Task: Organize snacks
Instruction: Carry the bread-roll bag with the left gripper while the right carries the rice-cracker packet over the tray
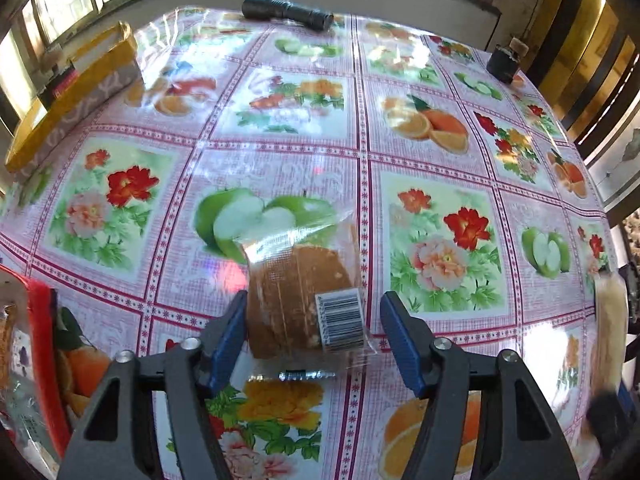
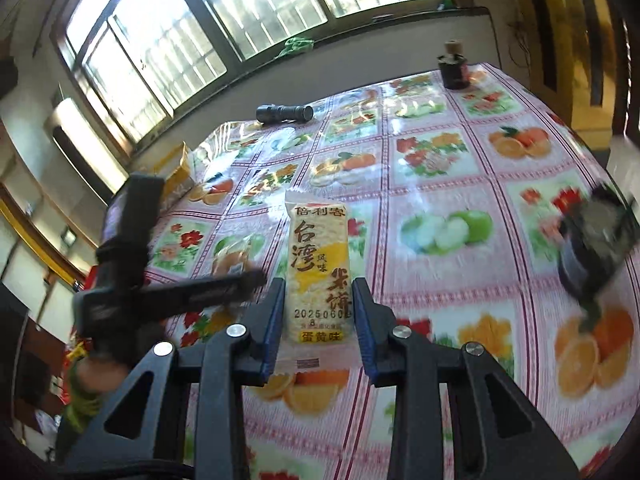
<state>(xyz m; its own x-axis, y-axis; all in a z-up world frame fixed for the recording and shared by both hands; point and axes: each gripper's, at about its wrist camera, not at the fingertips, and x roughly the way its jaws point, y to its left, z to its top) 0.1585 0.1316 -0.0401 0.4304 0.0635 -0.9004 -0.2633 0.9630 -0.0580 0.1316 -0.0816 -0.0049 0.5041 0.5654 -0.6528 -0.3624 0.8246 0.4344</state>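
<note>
Pinching a long rice-cracker pack (image 2: 319, 272) between its 2 blue pads, the right gripper (image 2: 316, 320) holds the pack lifted off the table (image 2: 460, 280), its far end pointing toward the windows (image 2: 180, 40). The pack is pale with a yellow patch, large printed characters and a date stamp near the held end.

The left gripper (image 1: 312, 320) points steeply down with its jaws spread around a bread pack (image 1: 300, 292) in clear wrap that lies on the table. The left pad (image 1: 228, 332) sits right at the pack's edge; the right pad (image 1: 400, 340) stands clear of it, so nothing is clamped. A barcode label (image 1: 342, 318) faces up on the wrap near the right side. In the right wrist view this gripper shows as a blurred dark shape (image 2: 168, 292) at the left, over that same bread.

A fruit-and-flower oilcloth covers the table. At the far edge lies a black torch (image 1: 286, 12), and at the far right corner stands a small dark bottle (image 1: 505, 60) with a cork. A yellow box (image 1: 76, 88) sits at the far left. At the near left edge is a red-rimmed tray (image 1: 44, 340) holding wrapped snacks. In the right wrist view a dark blurred packet (image 2: 596, 248) lies at the right side of the table.
</note>
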